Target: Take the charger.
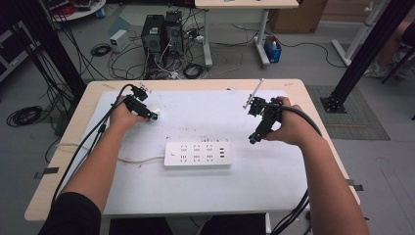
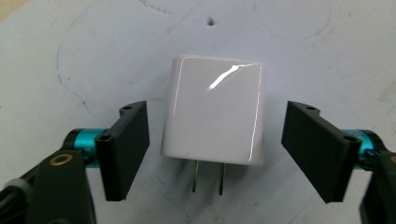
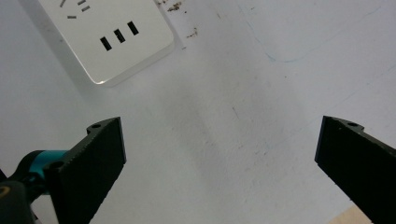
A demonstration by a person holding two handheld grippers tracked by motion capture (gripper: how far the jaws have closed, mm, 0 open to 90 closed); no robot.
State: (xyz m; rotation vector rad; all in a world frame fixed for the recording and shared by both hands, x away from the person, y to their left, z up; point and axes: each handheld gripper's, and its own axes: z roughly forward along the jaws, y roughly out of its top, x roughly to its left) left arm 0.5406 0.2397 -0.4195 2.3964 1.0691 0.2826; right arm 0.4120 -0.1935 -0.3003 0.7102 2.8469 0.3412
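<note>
A glossy white charger [image 2: 215, 112], boxy with rounded corners, lies flat on the white mat [image 2: 299, 42] at the centre of the left gripper view, its two metal prongs pointing to the bottom edge. The left gripper [image 2: 215, 154] straddles it with jaws spread wide, a gap on each side, gripping nothing. In the high view the charger is a small white speck at the gripper's tip, upper left. A white power strip [image 1: 197, 154] sits mid-frame, well apart. The right gripper [image 3: 219, 163] hangs wide open over bare mat, right of centre. The strip's cord runs left and fades from view.
</note>
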